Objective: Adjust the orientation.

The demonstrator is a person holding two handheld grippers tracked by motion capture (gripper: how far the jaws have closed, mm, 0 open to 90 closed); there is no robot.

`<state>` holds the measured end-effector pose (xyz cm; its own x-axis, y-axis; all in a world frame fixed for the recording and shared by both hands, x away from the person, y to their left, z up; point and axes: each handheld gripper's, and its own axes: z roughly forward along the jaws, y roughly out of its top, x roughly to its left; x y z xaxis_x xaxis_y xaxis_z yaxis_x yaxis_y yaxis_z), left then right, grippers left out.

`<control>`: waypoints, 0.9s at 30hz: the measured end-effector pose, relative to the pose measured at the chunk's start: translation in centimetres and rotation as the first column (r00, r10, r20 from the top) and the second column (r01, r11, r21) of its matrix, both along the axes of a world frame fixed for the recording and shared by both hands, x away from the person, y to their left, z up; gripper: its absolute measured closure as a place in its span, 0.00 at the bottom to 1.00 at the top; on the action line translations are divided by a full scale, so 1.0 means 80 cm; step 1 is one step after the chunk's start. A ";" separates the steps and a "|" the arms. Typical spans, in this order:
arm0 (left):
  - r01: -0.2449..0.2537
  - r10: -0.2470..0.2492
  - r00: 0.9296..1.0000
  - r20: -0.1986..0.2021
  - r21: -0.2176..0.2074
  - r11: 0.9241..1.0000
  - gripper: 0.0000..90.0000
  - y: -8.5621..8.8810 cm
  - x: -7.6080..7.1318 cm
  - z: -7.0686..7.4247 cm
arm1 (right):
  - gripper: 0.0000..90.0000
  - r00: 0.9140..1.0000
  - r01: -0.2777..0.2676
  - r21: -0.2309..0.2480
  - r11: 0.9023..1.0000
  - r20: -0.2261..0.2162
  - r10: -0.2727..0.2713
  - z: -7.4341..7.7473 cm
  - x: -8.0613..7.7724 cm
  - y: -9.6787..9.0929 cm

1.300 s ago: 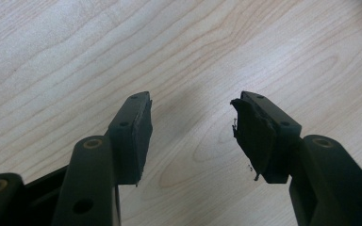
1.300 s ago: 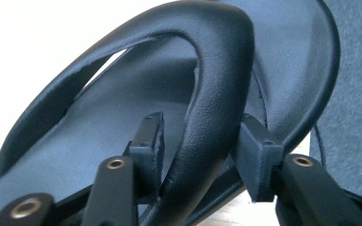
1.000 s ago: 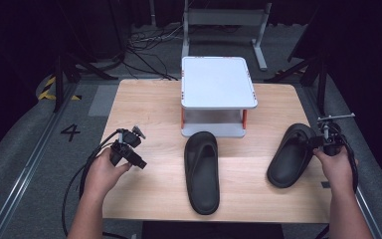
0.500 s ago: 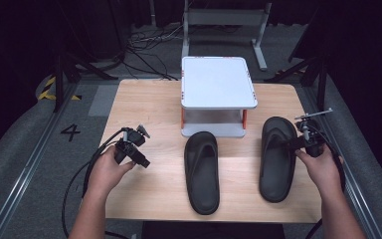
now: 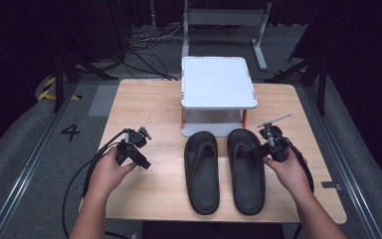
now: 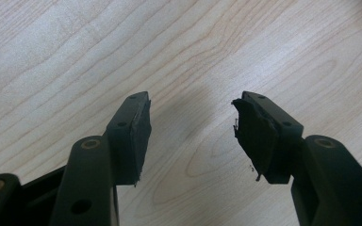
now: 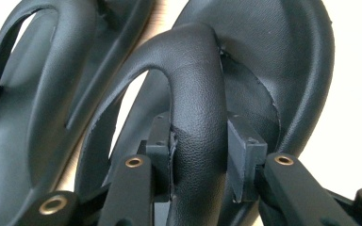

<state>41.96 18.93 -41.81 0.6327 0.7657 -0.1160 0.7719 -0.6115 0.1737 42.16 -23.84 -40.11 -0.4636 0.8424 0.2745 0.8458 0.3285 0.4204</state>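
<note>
Your right gripper point(image 5: 259, 151) is clamped on the strap point(image 7: 195, 94) of the right flip-flop point(image 5: 247, 172); in the right gripper view both pads squeeze the strap's outer limb, with its jaws having just closed a bit further on it. That sandal lies sole-down on the wooden table point(image 5: 144, 99), just beside the left flip-flop point(image 5: 202, 172), toes toward the white shelf rack point(image 5: 218, 82) at the far side. The pair looks close to parallel, so I'd judge the step is lining them up.

Your left gripper point(image 5: 138, 150) rests on the table well to the left, jaws about halfway apart, bare wood between the pads point(image 6: 139, 136), holding nothing.

To do this well: keep the grip on the strap firm but low, because the strap is soft and will bend if you pull hard. Slide the sandal, don't lift it. Match heels and toes with its mate, leave a thin gap so they don't overlap. Release only once the sole sits flat. Keep the left gripper clear of the pair
</note>
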 end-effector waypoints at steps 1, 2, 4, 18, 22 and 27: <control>0.005 -0.005 1.000 0.002 0.005 1.000 0.50 0.000 0.001 0.000 | 0.74 1.000 -0.003 0.006 1.000 -0.009 0.003 -0.003 0.002 0.003; 0.004 -0.004 1.000 0.002 0.002 1.000 0.50 0.001 0.001 0.000 | 0.74 1.000 0.001 0.015 1.000 -0.015 -0.001 -0.005 0.003 0.006; 0.001 -0.001 1.000 0.001 0.001 1.000 0.50 0.001 0.000 0.000 | 0.74 1.000 0.002 0.029 1.000 -0.016 -0.002 -0.009 0.004 0.010; 0.007 -0.007 1.000 -0.006 -0.002 1.000 0.50 -0.002 0.004 -0.001 | 0.57 1.000 -0.007 0.046 0.999 -0.018 0.008 -0.023 0.002 0.016; 0.011 -0.011 1.000 -0.001 -0.006 1.000 0.50 -0.004 0.008 0.000 | 0.53 0.998 -0.036 0.013 0.999 0.050 0.036 -0.010 -0.009 0.007; 0.025 -0.025 1.000 -0.001 -0.005 1.000 0.50 -0.009 0.013 0.001 | 0.58 0.994 -0.037 -0.060 0.998 0.104 0.043 0.006 -0.022 -0.006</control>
